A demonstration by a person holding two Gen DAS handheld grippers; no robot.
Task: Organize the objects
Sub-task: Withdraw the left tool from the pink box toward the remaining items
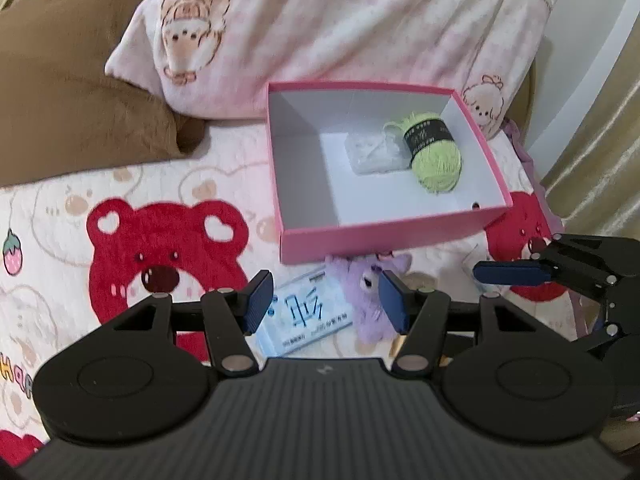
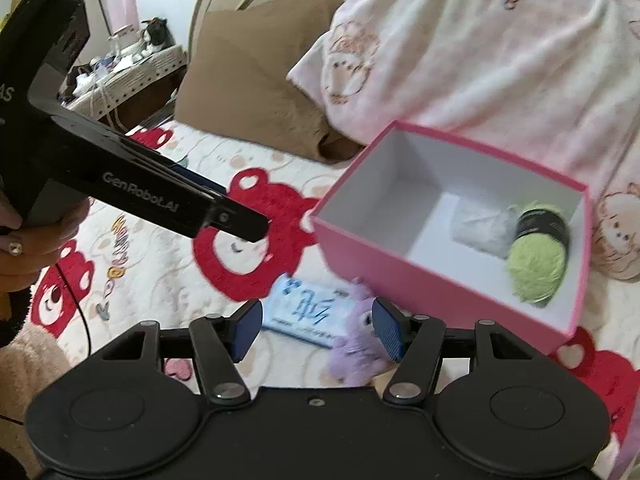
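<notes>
both tongs, left tongs [image 1: 324,300] and right tongs [image 2: 316,328], gape empty over the plush toy [image 1: 370,300] beside the pink box [image 1: 384,240] on the bed; crowding could make them collide.

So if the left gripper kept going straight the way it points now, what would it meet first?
Probably the tissue pack lying between its open fingers, with the purple plush just right of it; the pink box comes only after. Depth is hard to judge.
</notes>
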